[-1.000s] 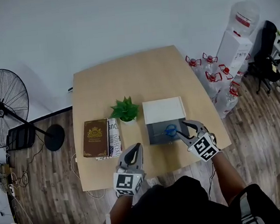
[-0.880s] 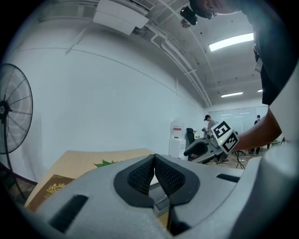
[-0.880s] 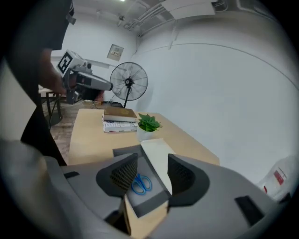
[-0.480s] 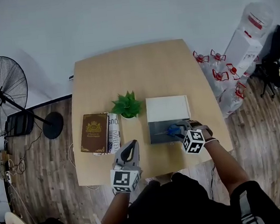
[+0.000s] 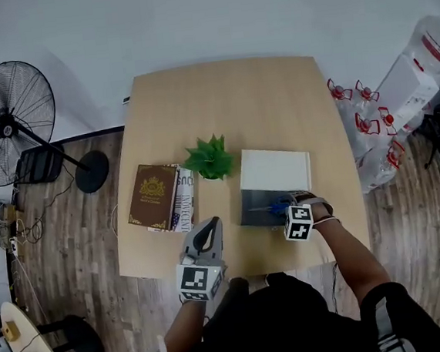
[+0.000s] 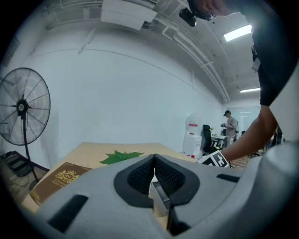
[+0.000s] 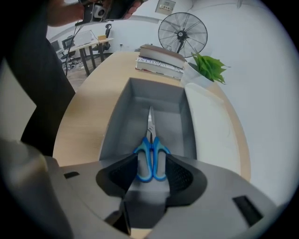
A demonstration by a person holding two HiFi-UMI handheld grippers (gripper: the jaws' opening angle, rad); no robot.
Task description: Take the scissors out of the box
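Scissors (image 7: pixel 150 156) lie in the box (image 7: pixel 140 93) as my right tool (image 7: pixel 151 162), jaws wide and closing, straddles their handles; grip and lift remain. Left tool (image 6: pixel 154 158) closed, empty.

Scissors (image 5: pixel 274 205) in box (image 5: pixel 245 209), bench (image 5: pixel 228 101) front-right. Lid (image 5: pixel 275 170) just behind box. Plant (image 5: pixel 210 157) left of lid, books (image 5: pixel 160 208) left of plant. Fan (image 5: pixel 10 122) on floor (image 5: pixel 72 247), left of bench.

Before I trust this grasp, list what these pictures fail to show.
Head view: scissors mostly hidden under the right tool; blades too small.
Right gripper view: jaws closing, handles between them; near wall of the box hidden by the tool body.
Left gripper view: box mostly behind the shut left tool.
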